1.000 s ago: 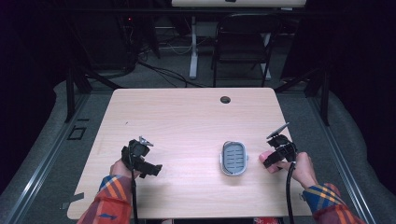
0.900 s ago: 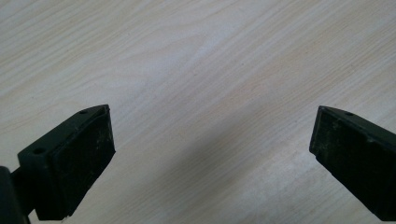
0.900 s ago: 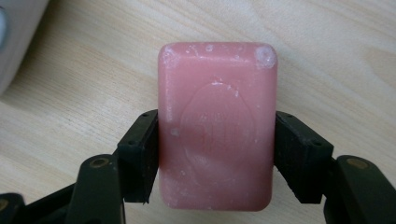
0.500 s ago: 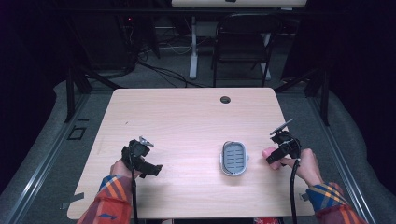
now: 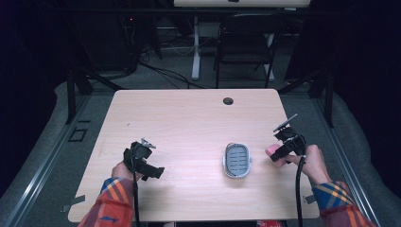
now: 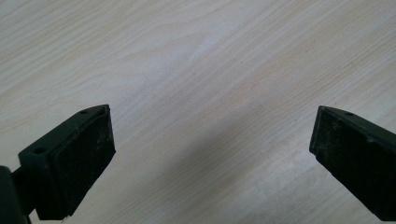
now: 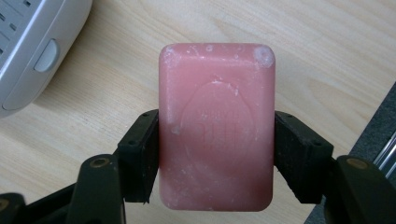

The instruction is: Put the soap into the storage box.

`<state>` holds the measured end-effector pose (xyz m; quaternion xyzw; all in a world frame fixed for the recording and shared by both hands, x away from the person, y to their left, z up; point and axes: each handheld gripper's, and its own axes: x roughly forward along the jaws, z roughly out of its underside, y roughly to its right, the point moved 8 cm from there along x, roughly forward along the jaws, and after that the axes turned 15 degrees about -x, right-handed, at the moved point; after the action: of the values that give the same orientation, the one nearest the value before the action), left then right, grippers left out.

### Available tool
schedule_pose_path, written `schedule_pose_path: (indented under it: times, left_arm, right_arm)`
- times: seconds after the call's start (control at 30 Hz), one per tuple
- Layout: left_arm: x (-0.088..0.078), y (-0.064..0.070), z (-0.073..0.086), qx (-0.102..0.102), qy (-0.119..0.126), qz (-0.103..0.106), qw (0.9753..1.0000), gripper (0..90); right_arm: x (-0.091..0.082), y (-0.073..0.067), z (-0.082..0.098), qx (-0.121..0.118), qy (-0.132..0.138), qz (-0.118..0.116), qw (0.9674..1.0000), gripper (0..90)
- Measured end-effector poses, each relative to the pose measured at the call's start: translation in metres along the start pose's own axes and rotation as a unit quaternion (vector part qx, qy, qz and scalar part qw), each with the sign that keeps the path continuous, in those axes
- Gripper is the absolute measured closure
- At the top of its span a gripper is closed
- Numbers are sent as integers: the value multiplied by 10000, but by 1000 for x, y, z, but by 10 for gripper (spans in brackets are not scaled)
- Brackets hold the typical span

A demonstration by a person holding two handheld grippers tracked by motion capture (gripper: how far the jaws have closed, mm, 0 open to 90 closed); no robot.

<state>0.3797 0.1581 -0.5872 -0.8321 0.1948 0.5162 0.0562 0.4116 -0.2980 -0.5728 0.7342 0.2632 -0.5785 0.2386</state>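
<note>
A pink bar of soap [image 7: 216, 126] sits between the jaws of my right gripper [image 7: 216, 154], which is shut on its two long sides. From above, this gripper [image 5: 279, 155] is near the table's right edge with the pink soap [image 5: 273, 151] at its tip, just right of a grey-white soap dish [image 5: 236, 160]. A corner of the soap dish [image 7: 37, 46] shows at the upper left of the right gripper view. My left gripper [image 5: 150, 170] hovers low over the front left of the table. Its jaws stand wide open over bare wood, one pad [image 6: 79, 158] at each side.
The light wooden table [image 5: 189, 123] has a round cable hole [image 5: 228, 101] near its far edge. A black chair [image 5: 246, 45] and a desk leg stand beyond the table. Dark floor drops off just right of the right gripper.
The right hand has shifted slightly right and away from the soap dish with the soap held. The left gripper has stayed in place.
</note>
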Motion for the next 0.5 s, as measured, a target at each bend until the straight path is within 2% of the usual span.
schedule_pose_path:
  times: [0.17,0.3,0.47,0.5]
  left_arm:
    - [0,0,0,3,-4,-1,10000,0]
    - [0,0,0,5,0,-6,10000,0]
    - [1,0,0,3,-2,2,10000,0]
    - [1,0,0,3,-2,2,10000,0]
  right_arm:
    - [-5,-1,-5,-3,103,12,9999,372]
    - [-14,-6,-12,-171,112,28,9998,372]
    - [-17,-11,-21,-247,179,45,9995,372]
    - [-19,-11,-21,-315,108,58,9994,372]
